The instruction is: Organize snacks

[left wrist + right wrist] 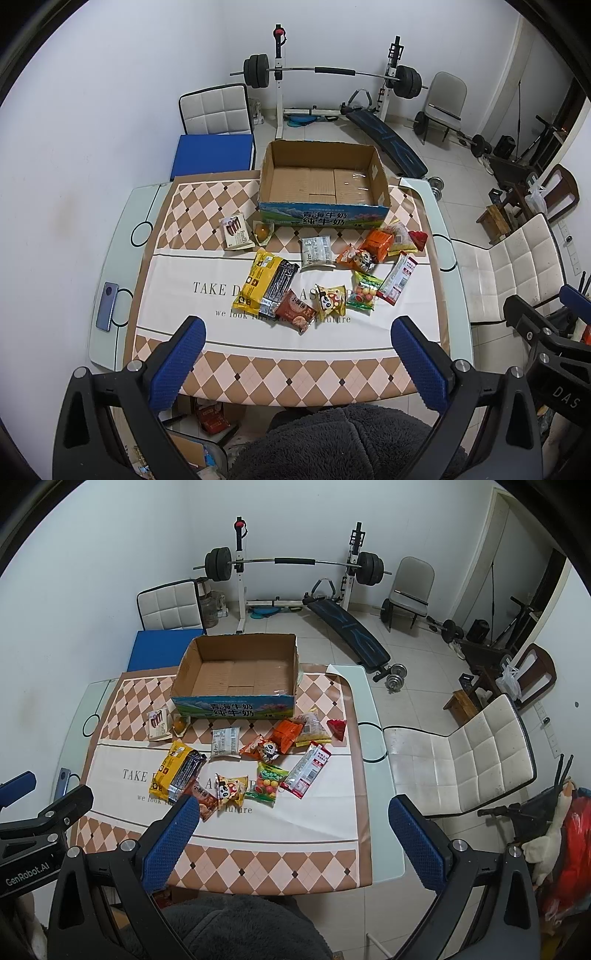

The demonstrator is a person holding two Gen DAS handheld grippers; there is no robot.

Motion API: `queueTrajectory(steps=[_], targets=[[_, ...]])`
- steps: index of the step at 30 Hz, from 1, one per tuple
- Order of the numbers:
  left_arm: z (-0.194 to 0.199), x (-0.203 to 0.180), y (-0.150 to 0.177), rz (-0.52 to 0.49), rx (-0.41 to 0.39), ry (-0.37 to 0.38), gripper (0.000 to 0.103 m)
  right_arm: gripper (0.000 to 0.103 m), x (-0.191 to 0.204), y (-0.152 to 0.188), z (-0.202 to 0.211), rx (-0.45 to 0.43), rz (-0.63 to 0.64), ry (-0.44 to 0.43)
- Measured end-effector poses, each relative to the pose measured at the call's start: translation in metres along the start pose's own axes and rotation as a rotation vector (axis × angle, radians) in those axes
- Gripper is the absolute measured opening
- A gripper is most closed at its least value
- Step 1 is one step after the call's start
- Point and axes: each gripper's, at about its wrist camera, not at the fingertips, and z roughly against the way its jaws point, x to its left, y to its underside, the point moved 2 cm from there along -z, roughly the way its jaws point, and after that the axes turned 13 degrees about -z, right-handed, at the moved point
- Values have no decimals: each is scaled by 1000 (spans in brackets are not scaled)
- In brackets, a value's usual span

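Both the left gripper (297,334) and the right gripper (291,812) hang spread wide and empty above the near table edge, while the snack packets (325,273) lie scattered – some overlapping – in front of the empty cardboard box (323,177). The likely trouble is a pinch catching two overlapped crinkly bags at once, or one slipping free (the small ones sit close together). The table (110,266) wears a checked cloth (288,373); a phone (108,306) rests at its left rim, with a barbell rack (328,74) behind.
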Motion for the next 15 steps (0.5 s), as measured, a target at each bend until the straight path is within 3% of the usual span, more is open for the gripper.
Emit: queueTrajectory(steps=[15], targets=[[0,0,0,-1,-1,-1,103,103,0,-1,0,1,-1,-1]])
